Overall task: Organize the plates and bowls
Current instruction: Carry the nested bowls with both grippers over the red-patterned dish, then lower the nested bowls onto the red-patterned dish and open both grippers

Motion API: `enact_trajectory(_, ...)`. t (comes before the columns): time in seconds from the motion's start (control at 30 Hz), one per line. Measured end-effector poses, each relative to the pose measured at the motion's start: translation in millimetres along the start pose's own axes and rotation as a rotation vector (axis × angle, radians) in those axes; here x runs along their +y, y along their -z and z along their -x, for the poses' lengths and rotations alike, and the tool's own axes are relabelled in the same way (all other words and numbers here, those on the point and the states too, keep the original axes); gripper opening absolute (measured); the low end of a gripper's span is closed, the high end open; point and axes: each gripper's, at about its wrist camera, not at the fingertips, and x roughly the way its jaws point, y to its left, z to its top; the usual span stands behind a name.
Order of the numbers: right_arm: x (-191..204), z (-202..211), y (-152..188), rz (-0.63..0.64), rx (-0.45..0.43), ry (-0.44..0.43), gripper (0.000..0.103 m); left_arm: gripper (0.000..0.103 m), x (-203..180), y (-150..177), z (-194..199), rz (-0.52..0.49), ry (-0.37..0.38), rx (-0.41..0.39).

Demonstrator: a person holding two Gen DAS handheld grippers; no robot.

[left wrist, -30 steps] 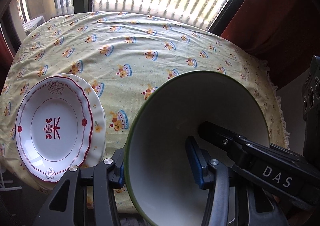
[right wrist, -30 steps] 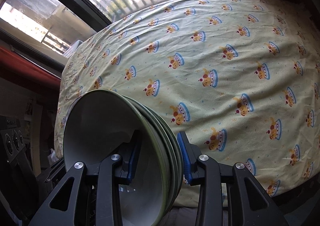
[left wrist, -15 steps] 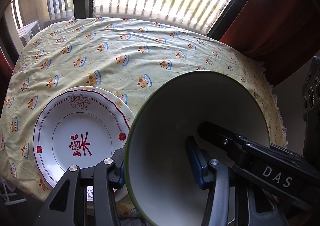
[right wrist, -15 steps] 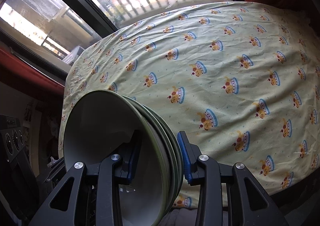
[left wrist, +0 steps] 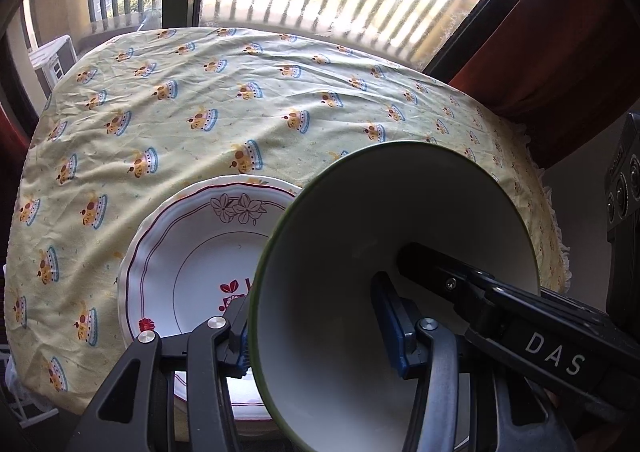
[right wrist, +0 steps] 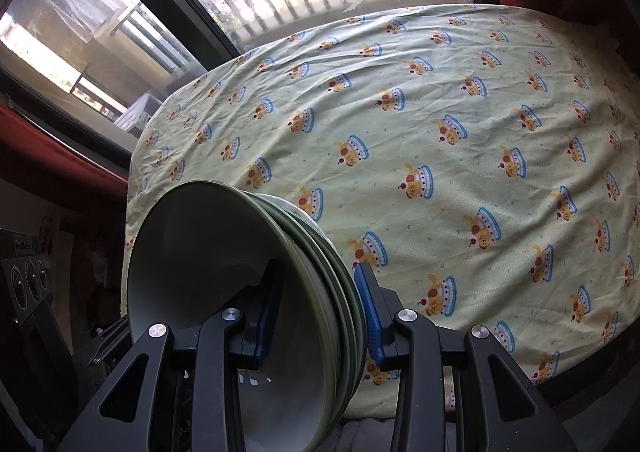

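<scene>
A stack of green-rimmed bowls is clamped at its rim between the jaws of both the left gripper and the right gripper, tilted on edge, with a floral plate lying on the tablecloth just beyond the left jaws.

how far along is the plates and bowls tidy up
Done: a floral plate already lies on the tablecloth, apparently atop another plate. In hand: a nested stack of green-rimmed bowls, gripped on opposite rims by the left tool and the right tool, held tilted above the table. Left: setting the stack down, perhaps beside the plate.
</scene>
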Motion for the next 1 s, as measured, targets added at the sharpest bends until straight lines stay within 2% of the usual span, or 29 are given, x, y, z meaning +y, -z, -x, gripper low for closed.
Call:
enact_trajectory(0.57, 57.6, -42.2, 12.6, -0.019, 0.06, 0.041, 0.04, 0.05, 66.3, 3.1, -1.7, 0.037, 0.03, 0.07)
enact_trajectory(1.0, 65.0, -62.7, 3.6, -0.008, 0.105, 0.068, 0.04, 0.05, 75.5, -5.0, -12.8, 0.056, 0.031, 0.096)
